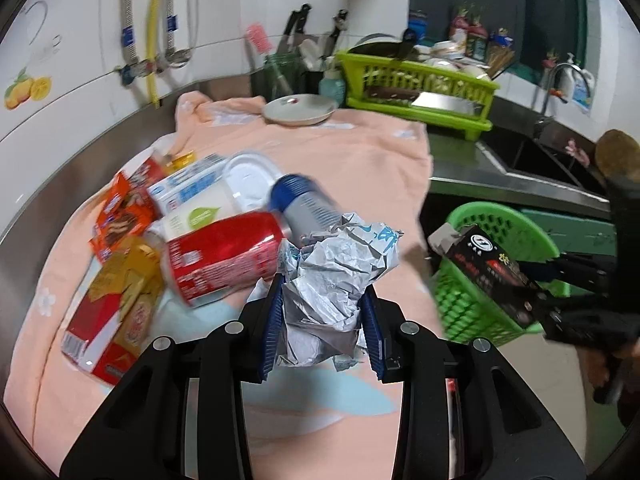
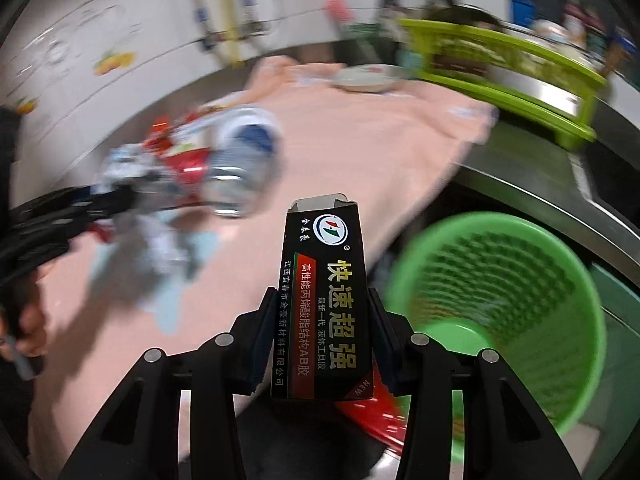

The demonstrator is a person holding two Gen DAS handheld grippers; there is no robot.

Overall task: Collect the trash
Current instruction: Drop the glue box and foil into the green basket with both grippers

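Left wrist view: the left tool (image 1: 323, 312) is clamped on a crumpled white-and-silver foil wrapper (image 1: 334, 280), just above the peach cloth-covered table (image 1: 340, 152) — beside a red drink can (image 1: 224, 258). Right wrist view: the right tool (image 2: 320, 336) grips a black cardboard glue box (image 2: 326, 292) upright, near the round green plastic basket (image 2: 504, 300) — apart from it.

both wrist views look steeply down, close over the peach cloth (image 1: 340, 148), sharing the green basket (image 2: 516, 304)
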